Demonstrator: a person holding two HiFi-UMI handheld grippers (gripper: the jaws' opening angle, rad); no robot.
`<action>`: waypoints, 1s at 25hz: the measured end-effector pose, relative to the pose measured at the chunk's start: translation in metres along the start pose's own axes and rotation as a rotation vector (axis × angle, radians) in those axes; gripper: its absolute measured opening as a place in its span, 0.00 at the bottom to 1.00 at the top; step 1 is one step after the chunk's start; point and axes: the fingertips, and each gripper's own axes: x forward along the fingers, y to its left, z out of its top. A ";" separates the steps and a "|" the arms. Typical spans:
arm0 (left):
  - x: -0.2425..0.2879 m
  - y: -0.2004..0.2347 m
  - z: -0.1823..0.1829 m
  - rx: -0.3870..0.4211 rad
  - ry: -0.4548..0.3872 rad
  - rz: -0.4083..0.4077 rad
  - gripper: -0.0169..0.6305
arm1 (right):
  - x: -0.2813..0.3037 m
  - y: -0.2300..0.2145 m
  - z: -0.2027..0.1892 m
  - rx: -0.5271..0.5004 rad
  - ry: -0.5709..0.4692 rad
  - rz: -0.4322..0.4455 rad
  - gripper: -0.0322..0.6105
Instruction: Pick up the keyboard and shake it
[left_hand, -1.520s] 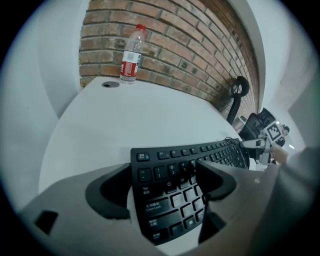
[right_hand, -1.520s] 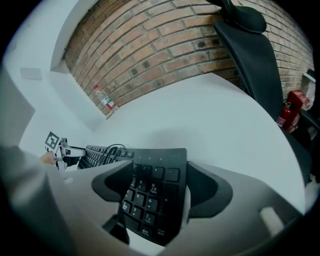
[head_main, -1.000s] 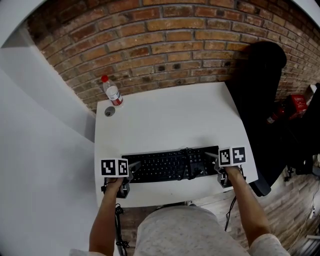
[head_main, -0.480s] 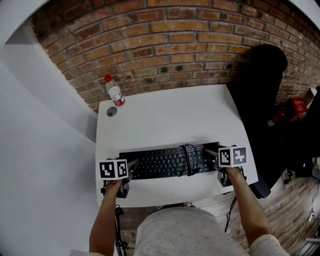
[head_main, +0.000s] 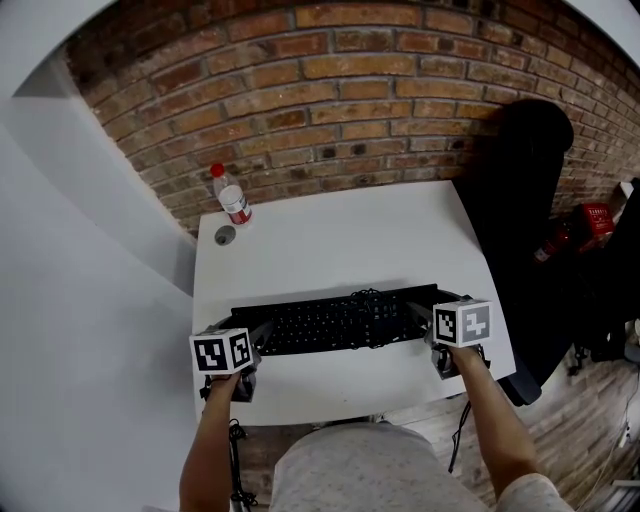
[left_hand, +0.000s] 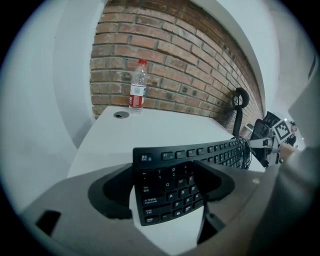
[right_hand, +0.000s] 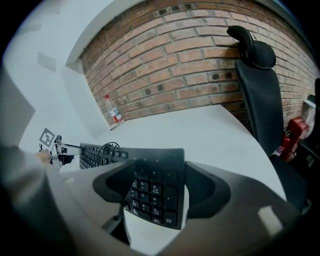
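The black keyboard (head_main: 330, 322) is held across the near part of the white counter (head_main: 340, 230), gripped at both ends. The left gripper (head_main: 258, 335) has the end with the escape and letter keys between its jaws, which stand wide and close on the front and back edges of the board. The right gripper (head_main: 425, 318) holds the number-pad end in the same way, its jaws spread wide across the depth of the board and pressing on both long edges. In both gripper views the keyboard seems to sit a little above the counter top rather than flat on it, with its far edge tipped up, though the gap itself is hard to make out. A dark cable (right_hand: 106, 150) lies looped over the keys toward the right half. At the back left corner of the counter a clear water bottle (head_main: 231, 198) with a red cap stands upright, just beside a round grey grommet (head_main: 225, 236). A brick wall (head_main: 330, 90) runs behind the counter, and a black office chair (head_main: 515, 200) stands to its right.
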 end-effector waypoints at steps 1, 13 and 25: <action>-0.001 0.000 0.003 0.003 -0.012 0.003 0.60 | -0.001 0.000 0.003 -0.006 -0.012 0.000 0.55; -0.008 0.004 0.029 0.038 -0.151 0.041 0.59 | -0.002 0.010 0.033 -0.108 -0.159 0.023 0.55; -0.017 0.002 0.030 0.052 -0.207 0.072 0.55 | -0.007 0.014 0.041 -0.201 -0.283 0.040 0.55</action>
